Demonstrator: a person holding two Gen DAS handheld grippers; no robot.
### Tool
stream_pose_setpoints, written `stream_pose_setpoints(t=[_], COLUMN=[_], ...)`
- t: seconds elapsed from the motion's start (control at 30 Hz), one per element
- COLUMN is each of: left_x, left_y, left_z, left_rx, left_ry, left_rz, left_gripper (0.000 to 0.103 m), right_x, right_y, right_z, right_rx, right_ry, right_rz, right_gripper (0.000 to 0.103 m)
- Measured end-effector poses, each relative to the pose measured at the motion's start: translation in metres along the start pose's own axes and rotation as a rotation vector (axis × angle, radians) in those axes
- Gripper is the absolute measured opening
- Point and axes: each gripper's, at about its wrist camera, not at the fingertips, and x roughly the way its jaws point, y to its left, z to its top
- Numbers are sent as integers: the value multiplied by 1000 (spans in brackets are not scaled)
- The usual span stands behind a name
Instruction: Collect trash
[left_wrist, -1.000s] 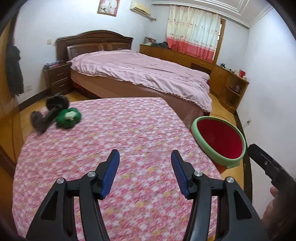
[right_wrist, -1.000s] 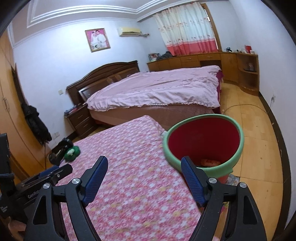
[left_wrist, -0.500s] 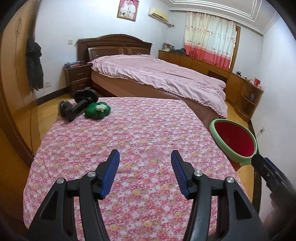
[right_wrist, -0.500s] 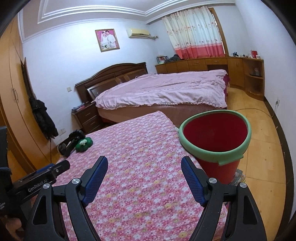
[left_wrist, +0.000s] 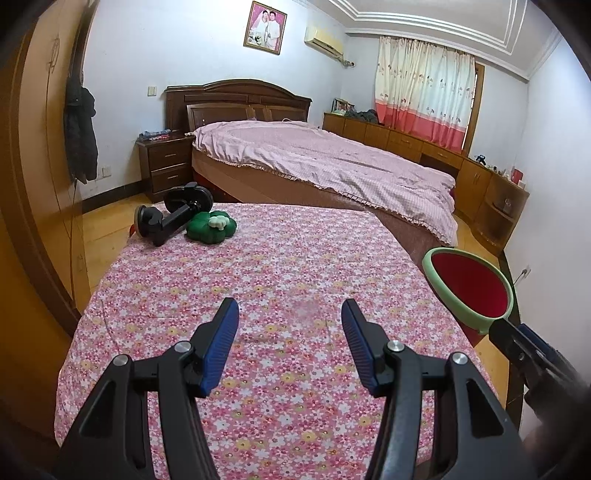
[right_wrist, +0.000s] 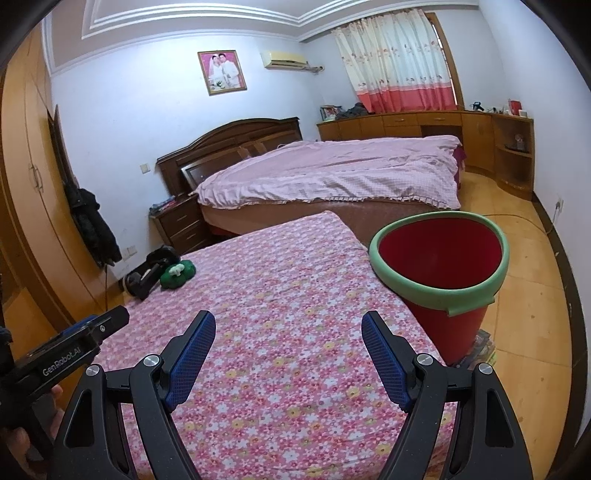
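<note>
Table cover (left_wrist: 280, 280): pink and red floral print with yellow and white blossoms. Bucket (right_wrist: 439, 258): red body and interior, pale green rim; plush item (left_wrist: 210, 227): dark green with a cream centre, beside a black device (left_wrist: 173, 218). Both grippers carry blue ribbed pads (right_wrist: 192, 350) on black frames; bedspread (left_wrist: 332, 166) is pale pink check.

I see a table covered in a pink floral cloth (left_wrist: 280, 288). At its far left corner lie a green clover-shaped cushion (left_wrist: 211, 226) and, touching it, a black suction-cup mount (left_wrist: 173, 214). A red bucket with a green rim (right_wrist: 439, 266) stands just beside the table's right edge.
</note>
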Motion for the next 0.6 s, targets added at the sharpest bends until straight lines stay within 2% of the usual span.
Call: stream_pose_setpoints(t=[0.6], left_x=[-5], left_y=[1], left_z=[2], left_rx=[-4], left_ry=[-9], left_rz=[1], left_gripper=[58], right_x=[-2], right_y=[2], right_z=[2], right_rx=[-3], right_ry=[8], right_rz=[6], right_gripper=[82])
